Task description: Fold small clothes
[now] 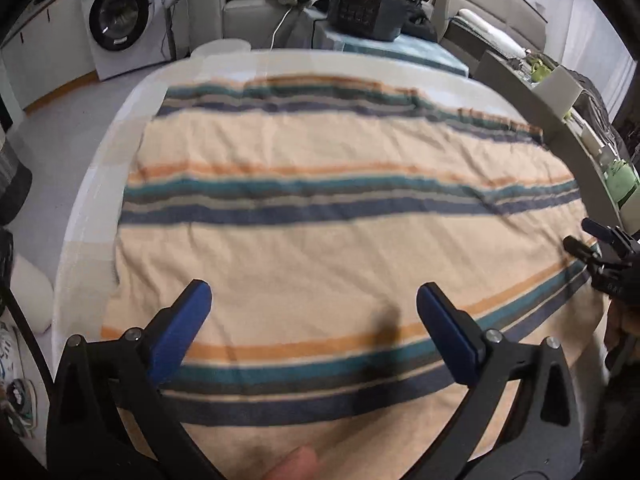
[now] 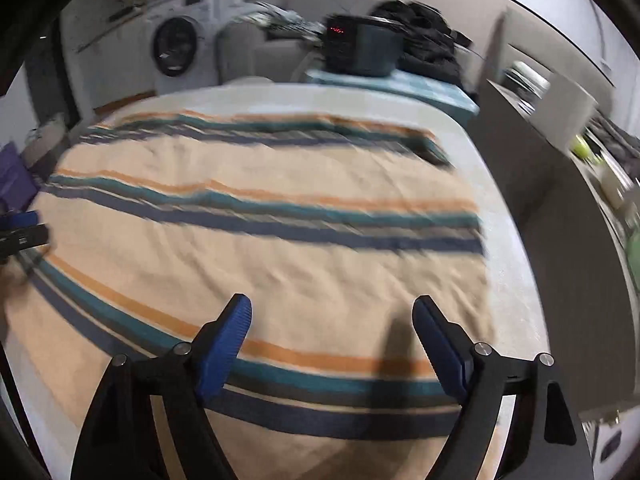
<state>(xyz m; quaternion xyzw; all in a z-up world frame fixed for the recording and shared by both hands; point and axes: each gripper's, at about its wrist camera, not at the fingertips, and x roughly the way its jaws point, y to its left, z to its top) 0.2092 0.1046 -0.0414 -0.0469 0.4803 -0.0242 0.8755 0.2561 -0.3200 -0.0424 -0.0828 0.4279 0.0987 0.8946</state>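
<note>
Striped towel (image 1: 320,240) lies spread flat on the white table (image 1: 100,184), covering most of it. Left hand-held gripper (image 1: 314,304): jaws wide apart, blue pads (image 1: 180,332) above the towel's near edge, nothing between them. Right hand-held gripper (image 2: 332,316): jaws likewise spread wide, empty, over the towel's near striped border.

Red display glowing, nothing legible

A red LED readout lights the front of the dark appliance (image 1: 362,6) at about twelve o'clock in the left wrist view, but its digits blur into dots; in the right wrist view it sits near twelve again, smeared. The washing machine (image 1: 120,16) panel at eleven o'clock shows no readable lettering.
</note>
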